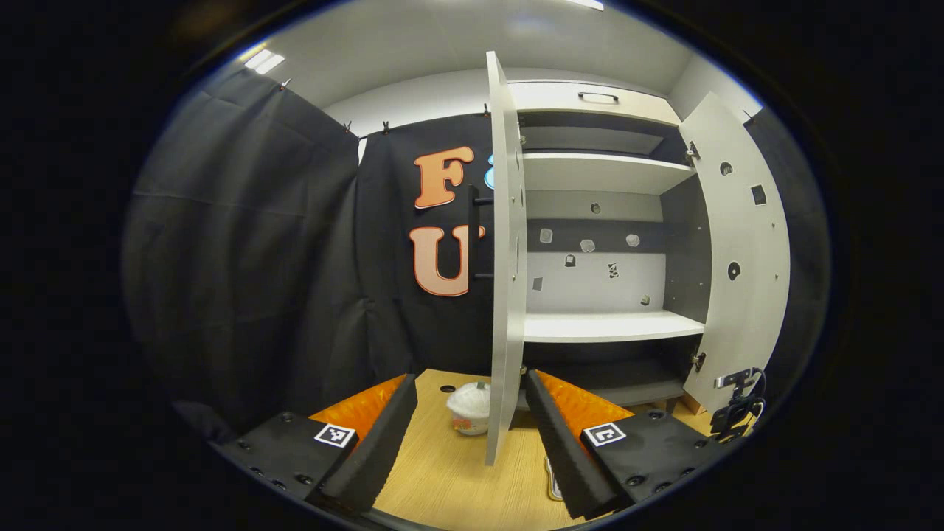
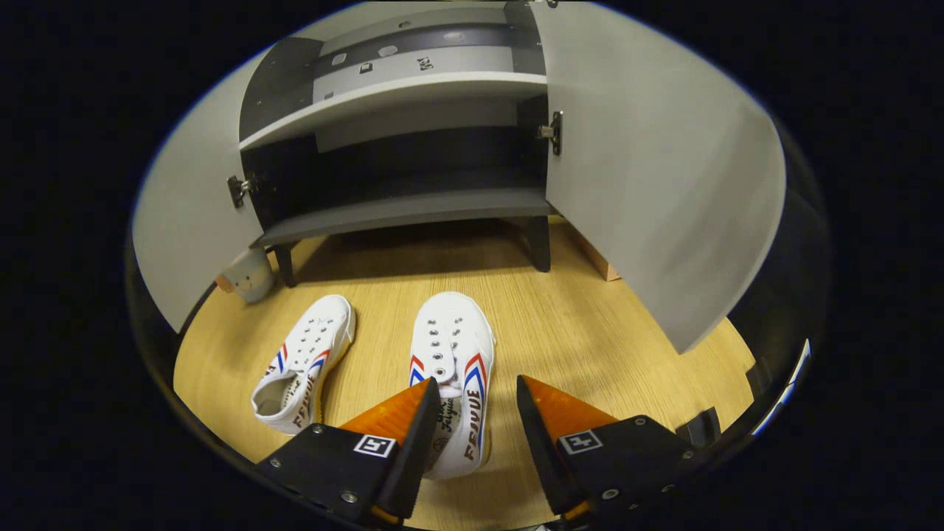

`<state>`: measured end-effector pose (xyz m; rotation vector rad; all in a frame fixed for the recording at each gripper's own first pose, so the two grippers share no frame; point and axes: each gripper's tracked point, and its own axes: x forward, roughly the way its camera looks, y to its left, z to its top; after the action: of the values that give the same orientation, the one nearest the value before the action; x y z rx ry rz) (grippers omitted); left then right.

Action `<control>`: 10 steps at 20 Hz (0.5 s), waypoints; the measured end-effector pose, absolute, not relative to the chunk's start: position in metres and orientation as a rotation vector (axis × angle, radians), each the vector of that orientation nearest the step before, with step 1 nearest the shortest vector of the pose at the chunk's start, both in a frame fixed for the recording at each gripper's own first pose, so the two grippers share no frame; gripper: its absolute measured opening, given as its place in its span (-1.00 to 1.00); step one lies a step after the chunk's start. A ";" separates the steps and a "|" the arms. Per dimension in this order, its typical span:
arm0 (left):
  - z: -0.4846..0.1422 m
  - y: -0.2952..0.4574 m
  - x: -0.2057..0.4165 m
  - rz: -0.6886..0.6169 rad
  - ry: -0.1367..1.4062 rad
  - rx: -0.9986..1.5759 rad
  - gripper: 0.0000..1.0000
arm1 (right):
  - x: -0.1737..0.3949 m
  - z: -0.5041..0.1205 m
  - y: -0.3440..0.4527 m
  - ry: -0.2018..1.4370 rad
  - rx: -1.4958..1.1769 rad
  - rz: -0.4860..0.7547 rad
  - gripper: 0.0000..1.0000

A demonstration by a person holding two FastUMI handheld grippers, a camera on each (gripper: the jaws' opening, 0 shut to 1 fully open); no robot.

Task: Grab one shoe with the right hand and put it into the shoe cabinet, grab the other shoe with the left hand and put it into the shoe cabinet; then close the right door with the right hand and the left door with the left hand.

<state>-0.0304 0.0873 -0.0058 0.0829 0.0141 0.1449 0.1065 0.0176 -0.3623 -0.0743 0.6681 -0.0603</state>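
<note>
In the right gripper view the right gripper [image 2: 472, 413] hangs with its fingers spread apart, grasping nothing, over the heel end of the nearer shoe [image 2: 453, 354]; one finger seems to overlap the shoe's collar, though whether it touches is hard to tell from this angle. That placement suits a grab at the heel opening, the likely first step. The second shoe [image 2: 299, 365] lies just beside the first on the wooden floor [image 2: 590, 324], both toes pointing toward the shoe cabinet [image 2: 405, 210]. In front of the cabinet the left gripper [image 1: 472, 424] is held level and released, fingers wide, probably waiting its turn. Beyond, the left door [image 1: 505, 258] and right door [image 1: 737, 251] stand open, leaving the bottom shelf free to receive shoes.
</note>
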 end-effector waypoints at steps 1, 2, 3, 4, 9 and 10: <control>-0.007 0.088 -0.030 0.147 0.020 0.082 0.99 | 0.109 -0.371 0.015 0.691 -0.090 -0.070 0.20; -0.009 0.090 -0.030 0.149 0.024 0.081 0.93 | 0.112 -0.378 0.017 0.708 -0.085 -0.069 0.12; -0.010 0.091 -0.029 0.151 0.026 0.084 0.93 | 0.115 -0.384 0.018 0.722 -0.073 -0.069 -0.02; -0.011 0.093 -0.027 0.154 0.028 0.088 0.93 | 0.118 -0.389 0.018 0.732 -0.064 -0.074 -0.17; -0.014 0.101 -0.023 0.164 0.034 0.087 0.93 | 0.123 -0.403 0.021 0.786 0.000 -0.082 -0.39; -0.016 0.100 -0.022 0.161 0.039 0.082 0.93 | 0.122 -0.402 0.020 0.784 -0.006 -0.087 -0.43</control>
<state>-0.0219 0.1005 -0.0162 0.0816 0.0392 0.1609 0.1222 0.0199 -0.4024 -0.0059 0.7840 -0.0866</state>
